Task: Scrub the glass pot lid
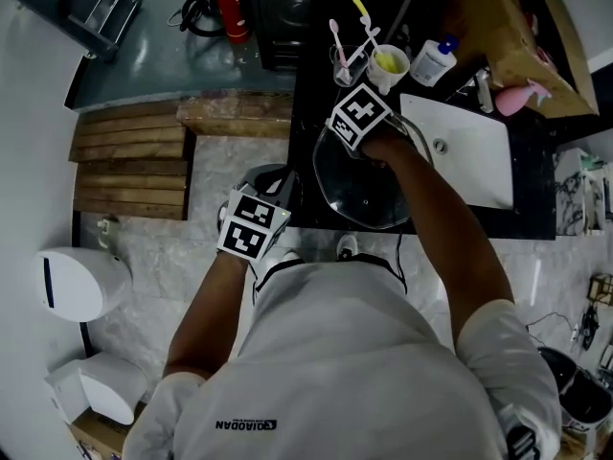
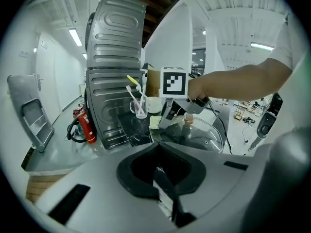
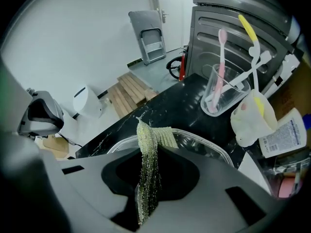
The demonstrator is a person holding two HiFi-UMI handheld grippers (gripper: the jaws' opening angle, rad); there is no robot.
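At the middle of the head view, the scrubbing step is in hand: cloth on glass, lid braced on the black stone table (image 1: 530, 195).

Lying just left of the white basin, the round clear glass pot lid (image 1: 359, 185) overhangs the table's lower edge a little. The left tongs (image 2: 165, 198) are clenched on a thin pale edge that I take to be the lid's near rim. The right tongs (image 3: 143, 208) point steeply down at the lid's upper part, grasping a yellow-green glittery scouring cloth (image 3: 147, 149) whose free end drapes onto the glass. By my reading, the next move calls for wiping the cloth across the dome under steady pressure, clear of the toothbrush cup at the upper right, while the left grip stops the lid sliding.
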